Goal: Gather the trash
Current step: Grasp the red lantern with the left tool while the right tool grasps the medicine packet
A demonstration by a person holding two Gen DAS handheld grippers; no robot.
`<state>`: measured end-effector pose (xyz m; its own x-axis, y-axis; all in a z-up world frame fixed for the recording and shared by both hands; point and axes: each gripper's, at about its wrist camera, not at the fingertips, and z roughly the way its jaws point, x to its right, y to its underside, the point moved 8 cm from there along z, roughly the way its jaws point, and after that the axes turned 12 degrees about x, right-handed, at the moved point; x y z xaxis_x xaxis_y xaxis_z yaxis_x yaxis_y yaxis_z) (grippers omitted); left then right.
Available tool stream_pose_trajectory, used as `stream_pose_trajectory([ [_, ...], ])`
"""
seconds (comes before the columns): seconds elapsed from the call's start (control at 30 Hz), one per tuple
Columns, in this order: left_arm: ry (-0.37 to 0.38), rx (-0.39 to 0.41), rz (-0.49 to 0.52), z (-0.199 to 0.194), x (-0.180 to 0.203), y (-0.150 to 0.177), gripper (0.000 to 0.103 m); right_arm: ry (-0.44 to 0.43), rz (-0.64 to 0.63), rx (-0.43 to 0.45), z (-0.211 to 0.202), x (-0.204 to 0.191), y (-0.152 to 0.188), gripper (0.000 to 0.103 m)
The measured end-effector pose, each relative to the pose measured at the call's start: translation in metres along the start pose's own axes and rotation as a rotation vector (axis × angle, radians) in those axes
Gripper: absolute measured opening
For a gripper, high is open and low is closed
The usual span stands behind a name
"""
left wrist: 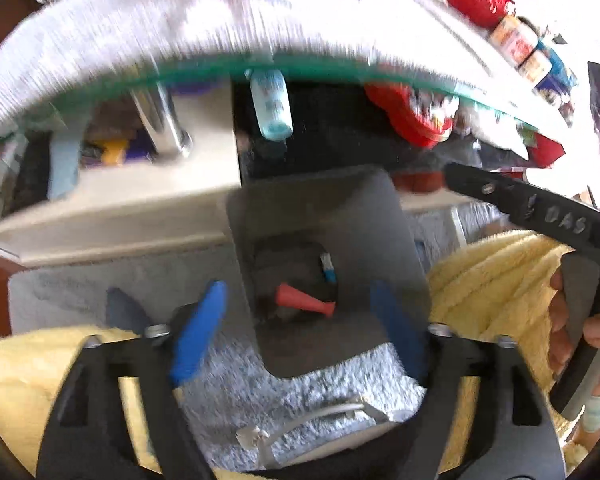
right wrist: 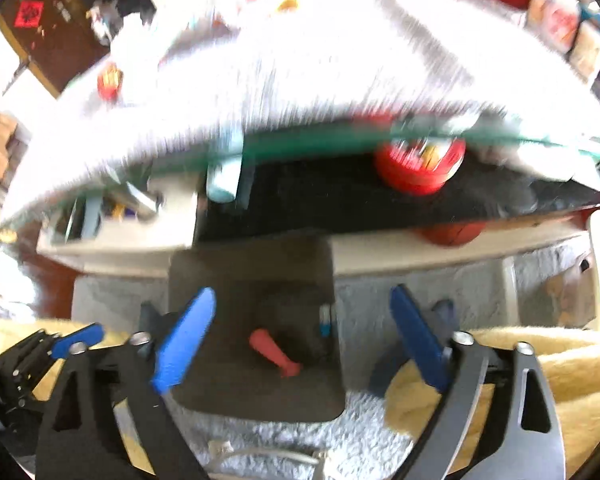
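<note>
Left gripper point(left wrist: 296, 326): blue fingers spread wide, released, nothing between them; hangs above the grey bin point(left wrist: 364, 216).

Right gripper point(right wrist: 300, 336): blue fingers likewise spread apart and empty, above the same bin; its black body and the holding hand point(left wrist: 580, 320) show at the right edge of the left wrist view.

Grey bin: square, open-topped, standing on pale grey carpet point(left wrist: 320, 384) just near of the glass-topped bench point(left wrist: 140, 80).

Contents of bin: one red cone-shaped piece point(left wrist: 306, 300) lying on its side; one small blue-and-white item point(left wrist: 328, 270) against the far right wall.

Yellow towel point(left wrist: 480, 280): either side of the bin.

Red tin point(right wrist: 418, 166): under the glass top. Views blurred.
</note>
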<state>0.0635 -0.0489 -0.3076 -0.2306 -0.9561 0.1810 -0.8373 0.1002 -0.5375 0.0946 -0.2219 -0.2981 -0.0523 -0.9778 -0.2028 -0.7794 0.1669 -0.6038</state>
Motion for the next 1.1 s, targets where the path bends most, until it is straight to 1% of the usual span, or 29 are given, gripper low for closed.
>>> stream_pose_trajectory([
  [0.13,-0.026,0.076,0.019,-0.026,-0.005,-0.026,0.090,-0.021,0.034,0.074,-0.021,0.002,-0.033,0.096],
  [0.27,-0.036,0.148,0.017,-0.049,-0.010,-0.054,0.092,-0.025,0.016,0.130,-0.034,-0.002,-0.061,0.096],
  [0.43,-0.051,0.213,0.014,-0.064,-0.021,-0.089,0.092,-0.032,-0.002,0.150,-0.028,-0.008,-0.085,0.096],
  [0.67,-0.064,0.270,-0.030,-0.056,-0.046,-0.137,0.092,-0.055,-0.024,0.170,-0.011,-0.027,-0.114,0.096],
  [0.8,-0.089,0.285,-0.025,-0.045,-0.055,-0.161,0.091,-0.094,-0.025,0.196,-0.004,-0.043,-0.136,0.095],
  [0.87,-0.090,0.283,-0.020,-0.036,-0.057,-0.171,0.088,-0.098,-0.043,0.216,-0.001,-0.052,-0.148,0.093],
  [0.9,-0.085,0.280,-0.016,-0.032,-0.057,-0.176,0.086,-0.104,-0.047,0.220,0.001,-0.056,-0.153,0.089],
  [0.93,-0.083,0.278,-0.011,-0.029,-0.057,-0.178,0.084,-0.117,-0.044,0.217,0.004,-0.060,-0.157,0.081],
  [0.97,-0.084,0.275,-0.005,-0.024,-0.057,-0.181,0.082,-0.140,-0.033,0.206,0.009,-0.064,-0.161,0.077],
  [1.03,-0.082,0.271,0.002,-0.018,-0.059,-0.186,0.077,-0.174,-0.018,0.184,0.018,-0.070,-0.166,0.056],
  [1.1,-0.075,0.269,-0.002,-0.013,-0.062,-0.189,0.073,-0.203,-0.009,0.158,0.029,-0.079,-0.169,0.047],
])
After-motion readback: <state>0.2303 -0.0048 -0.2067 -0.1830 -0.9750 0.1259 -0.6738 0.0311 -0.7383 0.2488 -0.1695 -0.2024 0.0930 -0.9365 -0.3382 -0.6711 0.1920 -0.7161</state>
